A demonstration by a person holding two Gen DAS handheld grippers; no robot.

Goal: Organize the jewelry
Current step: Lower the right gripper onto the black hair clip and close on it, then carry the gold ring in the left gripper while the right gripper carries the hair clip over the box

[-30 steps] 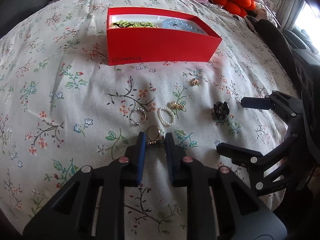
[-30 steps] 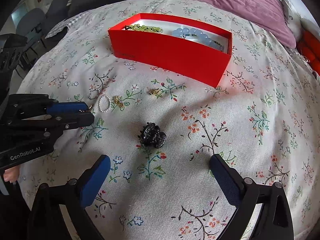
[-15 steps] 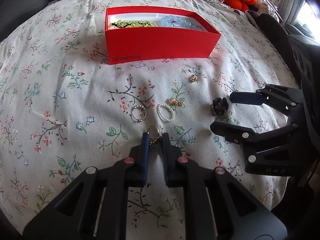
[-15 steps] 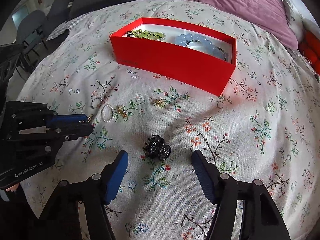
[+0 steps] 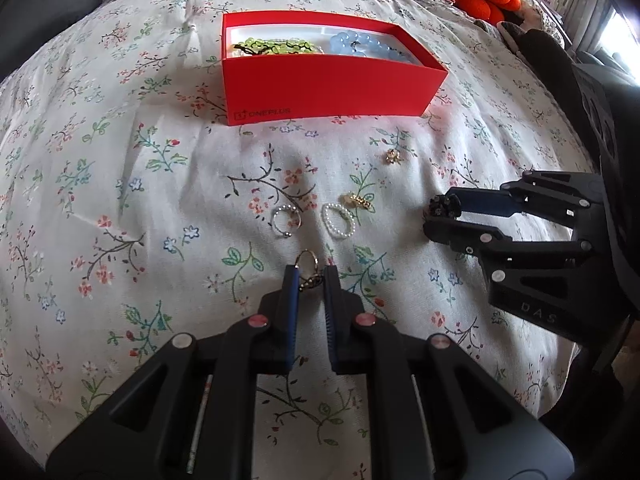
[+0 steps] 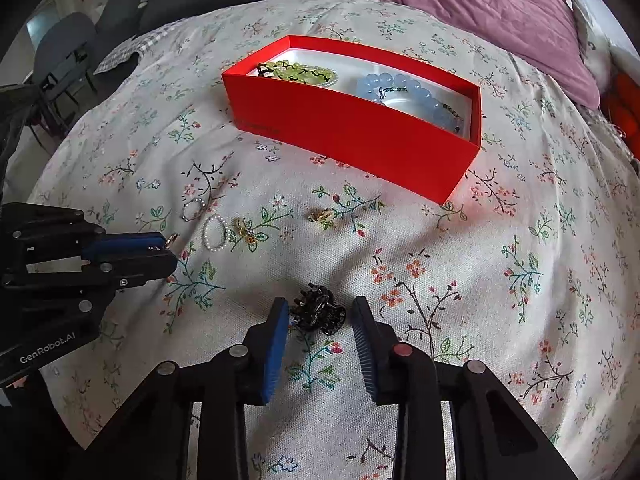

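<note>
Here my left hand-held gripper [image 5: 310,280] is narrow, its pads pinching a gold ring [image 5: 307,270] low in the frame's centre. My right hand-held gripper [image 6: 320,314] stands half open around a black hair claw [image 6: 318,312]; I cannot tell if the pads touch it. The bed [image 6: 520,240] has a white floral cover. A red box [image 5: 320,92] with green and blue bead bracelets sits at upper centre. A purple pillow [image 6: 480,4] lies at the upper right, grey chairs [image 6: 68,44] at upper left.
</note>
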